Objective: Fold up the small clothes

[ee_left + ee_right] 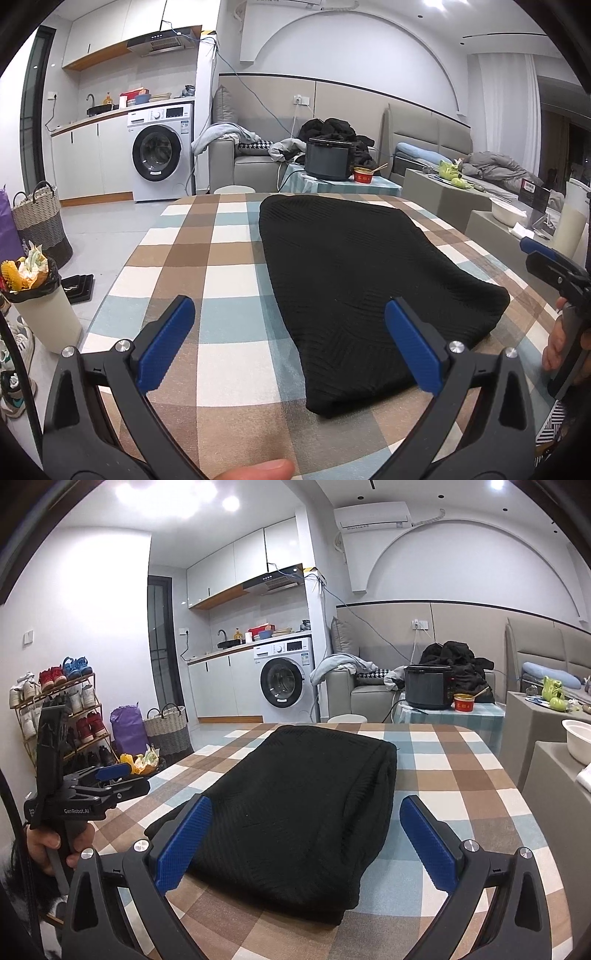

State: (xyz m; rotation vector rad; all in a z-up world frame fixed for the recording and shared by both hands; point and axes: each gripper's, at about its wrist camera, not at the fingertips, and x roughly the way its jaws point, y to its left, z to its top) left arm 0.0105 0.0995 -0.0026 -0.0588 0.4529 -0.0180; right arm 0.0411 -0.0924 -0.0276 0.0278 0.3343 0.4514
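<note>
A black knitted garment (354, 273) lies folded into a long slab on the checked tablecloth (207, 258). My left gripper (291, 343) hovers open at its near left corner, with nothing between its blue pads (166, 343). In the right wrist view the same garment (295, 805) lies straight ahead, and my right gripper (310, 842) stands open over its near end, empty. The left gripper (103, 775) also shows there at far left, held by a hand (44, 845). The right gripper (554, 266) appears at the right edge of the left wrist view.
A full waste bin (40, 302) and a woven basket (40, 221) stand on the floor left of the table. Behind the table are a side table with a dark cooker (328, 158) and red bowl (364, 174), a sofa, a washing machine (162, 155) and a shoe rack (59, 716).
</note>
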